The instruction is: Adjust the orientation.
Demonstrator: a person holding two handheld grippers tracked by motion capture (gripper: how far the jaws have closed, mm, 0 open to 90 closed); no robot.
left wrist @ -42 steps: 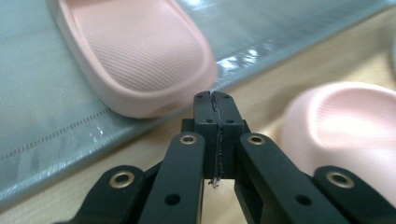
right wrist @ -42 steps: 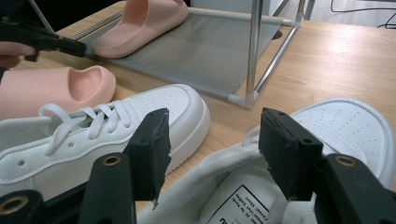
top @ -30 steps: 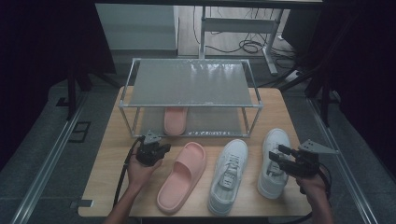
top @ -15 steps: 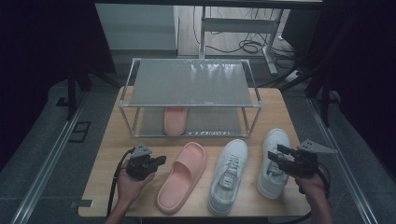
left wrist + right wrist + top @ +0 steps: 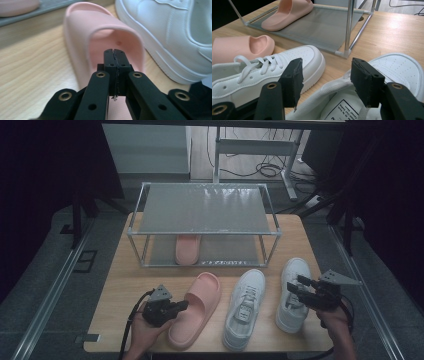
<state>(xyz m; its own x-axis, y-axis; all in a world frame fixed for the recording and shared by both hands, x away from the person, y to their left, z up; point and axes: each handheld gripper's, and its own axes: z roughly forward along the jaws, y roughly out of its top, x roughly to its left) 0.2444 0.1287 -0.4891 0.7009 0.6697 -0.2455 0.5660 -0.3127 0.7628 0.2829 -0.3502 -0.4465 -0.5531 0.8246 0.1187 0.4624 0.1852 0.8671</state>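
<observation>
Because the left gripper point(image 5: 115, 56) has its jaws pressed together, empty, aimed level at the pink slipper point(image 5: 196, 306) lying beside 2 white sneakers point(image 5: 244, 307) before the rack point(image 5: 205, 232), it could shove it, while the right gripper point(image 5: 325, 80), jaws apart, hovers over the right sneaker's point(image 5: 397, 67) collar.

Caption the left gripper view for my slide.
Shut left claw pointing into the pink slide sandal on the wooden table, white sneaker alongside.
</observation>
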